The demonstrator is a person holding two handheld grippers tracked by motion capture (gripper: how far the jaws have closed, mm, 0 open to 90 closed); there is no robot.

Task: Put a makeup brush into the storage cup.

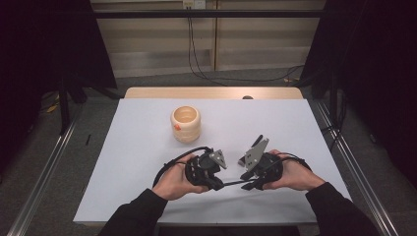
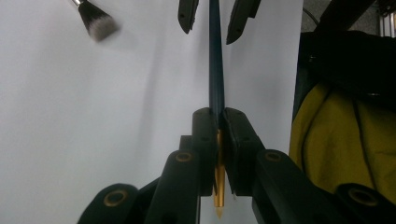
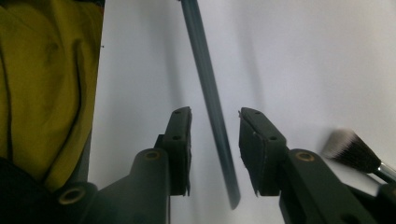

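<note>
High view, 2 grippers (left, right), 1 pen, 1 cup

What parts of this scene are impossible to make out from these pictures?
- Dark blue stick: its gold end runs past the bottom edge of the left gripper view, partly hidden by the closed jaws of the left gripper.
- Brush: bristles blurred, handle cut off at the right edge of the right gripper view.
- Inside of the ribbed cup: too small in the high view.
- Yellow cloth: what it is stays unclear.

You have two claws, left claw and right claw, one dark pen, one makeup brush and one ribbed wooden cup on the surface.
</note>
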